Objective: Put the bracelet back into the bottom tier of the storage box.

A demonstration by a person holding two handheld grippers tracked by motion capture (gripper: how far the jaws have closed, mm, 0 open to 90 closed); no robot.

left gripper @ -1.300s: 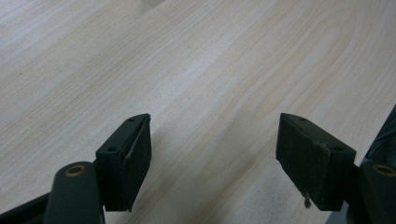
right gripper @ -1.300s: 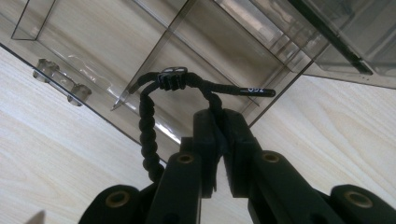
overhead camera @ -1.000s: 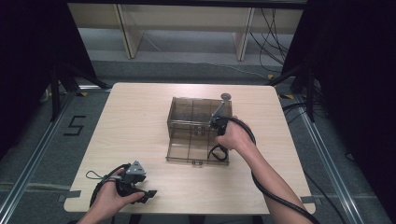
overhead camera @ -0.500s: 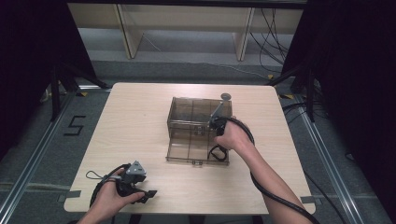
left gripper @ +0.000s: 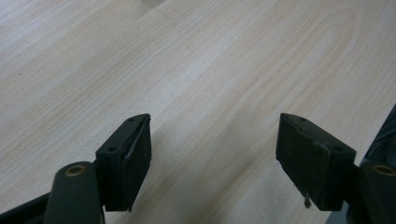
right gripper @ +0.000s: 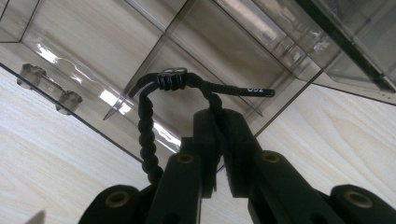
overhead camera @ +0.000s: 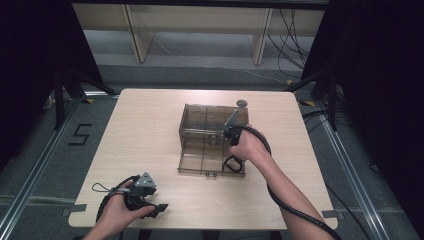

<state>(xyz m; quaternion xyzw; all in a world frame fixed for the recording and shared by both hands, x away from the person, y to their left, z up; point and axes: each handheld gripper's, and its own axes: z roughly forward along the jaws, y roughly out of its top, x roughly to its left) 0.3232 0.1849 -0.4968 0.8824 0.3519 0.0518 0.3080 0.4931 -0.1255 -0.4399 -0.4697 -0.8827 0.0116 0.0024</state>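
Here the right gripper (right gripper: 219,140) has its jaws pressed together on a black braided cord (right gripper: 149,121), a loop with a small metal clasp at its top, and it holds that cord over the open organizer box (overhead camera: 200,150) in the middle of the table (overhead camera: 140,125). In the high view the right gripper (overhead camera: 231,134) sits at the box's right side, above the front section, with the hand behind it. The step in hand looks like placing the cord into one of the compartments; it seems partly done, since the cord hangs above a cell but is not yet let go.

The next move probably calls for lowering the cord until its loop rests on the floor of a single cell, clear of the divider walls, and then parting the jaws. The stiff tail of the cord points sideways and could catch on a divider, so a slight turn may help.

The box is smoky clear plastic, split by dividers into several cells, with its lid folded out toward the person. The cells that show in the right gripper view look bare. A small dark round thing (overhead camera: 242,103) lies on the table just behind the box; what it is cannot be told.

The left gripper (left gripper: 215,154) rests low at the near left of the table, jaws wide apart and holding nothing.
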